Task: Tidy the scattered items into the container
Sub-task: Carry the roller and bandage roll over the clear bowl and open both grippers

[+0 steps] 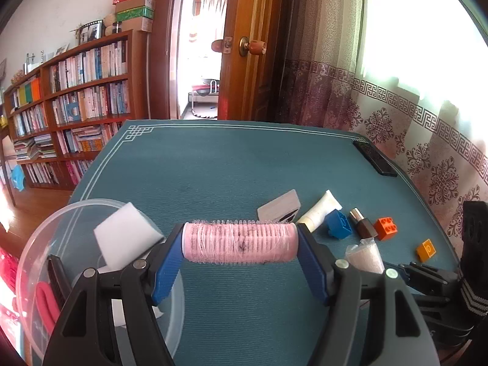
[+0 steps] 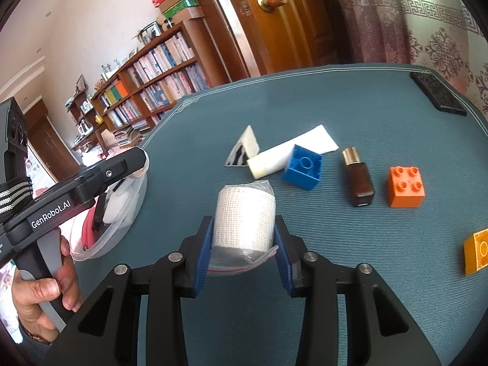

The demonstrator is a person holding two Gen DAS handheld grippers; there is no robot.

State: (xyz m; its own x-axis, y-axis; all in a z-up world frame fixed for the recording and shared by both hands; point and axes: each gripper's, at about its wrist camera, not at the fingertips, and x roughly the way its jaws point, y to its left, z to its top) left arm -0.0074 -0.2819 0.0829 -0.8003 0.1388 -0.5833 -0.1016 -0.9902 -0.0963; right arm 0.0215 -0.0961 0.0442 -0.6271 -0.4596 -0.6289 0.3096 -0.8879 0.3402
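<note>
I am seeing the clear container (image 1: 39,238) sitting at the teal mat's (image 1: 231,164) left edge, partly cut off by my left gripper (image 1: 239,244); a white sponge (image 1: 128,238), something pink and a dark comb-like piece are lying inside. Its jaws are clamping the pink hair roller (image 1: 239,242) beside the rim. My right gripper (image 2: 242,241) is squeezing a bagged gauze roll (image 2: 244,216). Blocks, tube and bottle are lying mid-mat; far mat is staying open.

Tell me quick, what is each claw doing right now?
Left gripper: closed on the pink hair roller.
Right gripper: closed on the bagged white gauze roll.
</note>
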